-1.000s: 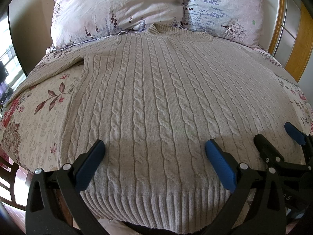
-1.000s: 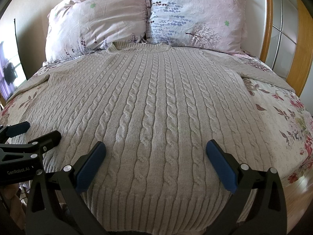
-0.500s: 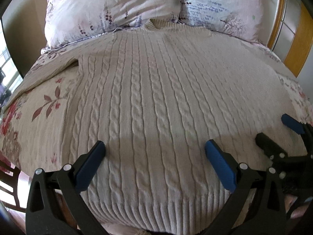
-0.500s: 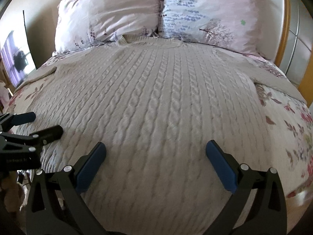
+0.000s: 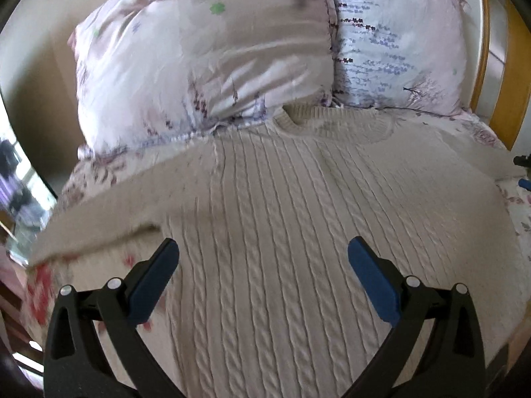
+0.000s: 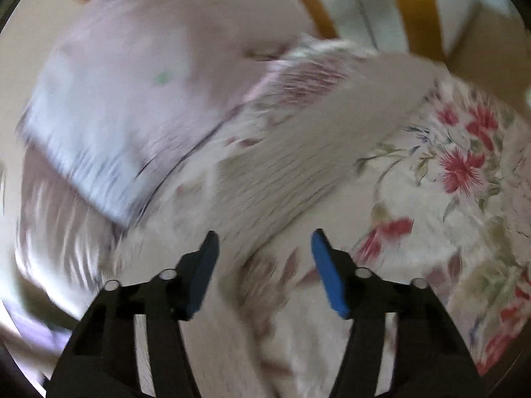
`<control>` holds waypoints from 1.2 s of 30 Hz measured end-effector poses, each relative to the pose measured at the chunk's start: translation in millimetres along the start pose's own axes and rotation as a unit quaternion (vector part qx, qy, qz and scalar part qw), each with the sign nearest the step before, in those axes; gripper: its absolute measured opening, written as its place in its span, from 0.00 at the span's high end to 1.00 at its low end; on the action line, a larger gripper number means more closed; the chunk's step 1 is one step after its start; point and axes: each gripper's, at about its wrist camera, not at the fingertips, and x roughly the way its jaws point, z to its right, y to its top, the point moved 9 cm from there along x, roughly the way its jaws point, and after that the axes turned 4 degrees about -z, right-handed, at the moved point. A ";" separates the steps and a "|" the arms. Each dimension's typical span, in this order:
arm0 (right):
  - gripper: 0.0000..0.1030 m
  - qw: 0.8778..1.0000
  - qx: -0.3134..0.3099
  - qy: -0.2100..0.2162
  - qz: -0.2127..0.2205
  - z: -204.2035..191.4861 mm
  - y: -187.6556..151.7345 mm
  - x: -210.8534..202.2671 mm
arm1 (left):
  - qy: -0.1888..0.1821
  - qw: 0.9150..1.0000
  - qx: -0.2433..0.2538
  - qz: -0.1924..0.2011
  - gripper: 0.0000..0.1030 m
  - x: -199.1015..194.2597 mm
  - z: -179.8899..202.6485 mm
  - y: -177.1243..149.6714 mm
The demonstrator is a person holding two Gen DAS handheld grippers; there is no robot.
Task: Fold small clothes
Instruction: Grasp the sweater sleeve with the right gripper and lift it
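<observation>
Bed [image 5: 517, 209] bears flat sweater [image 5: 298, 232]; right gripper [image 6: 264, 265] closing, empty.

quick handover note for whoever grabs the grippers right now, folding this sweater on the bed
Left gripper: open, empty, above the sweater body.
Right gripper: jaws closing, nothing between them, over the sweater's right sleeve; view blurred.
Sweater lies flat, face up on the floral bedspread, collar at the pillows.
Done: no fold yet.
Left: fold sleeves in, then the body.
</observation>
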 end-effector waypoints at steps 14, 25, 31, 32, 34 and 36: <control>0.65 0.994 0.109 -0.019 0.023 44.8 45.2 37.2 | -0.108 0.993 -0.050 0.002 0.02 56.4 6.9 25.3; 0.91 0.995 0.010 -0.049 0.090 10.5 54.3 13.8 | -0.147 0.986 -0.073 -0.016 0.02 78.8 6.5 24.6; 0.98 0.983 -0.141 0.029 0.110 -101.3 24.3 -7.7 | -0.164 0.982 -0.089 -0.025 0.02 84.0 3.9 22.6; 0.98 0.979 -0.171 0.038 0.102 -122.5 12.4 -5.7 | -0.165 0.982 -0.091 -0.026 0.02 84.7 3.3 22.2; 0.96 0.981 -0.175 0.031 0.073 -134.8 -1.5 6.2 | -0.167 0.981 -0.098 -0.026 0.02 84.9 0.8 21.7; 0.75 0.990 -0.131 0.027 0.045 -123.4 -1.6 17.8 | -0.172 0.979 -0.104 -0.023 0.02 84.0 -1.8 21.9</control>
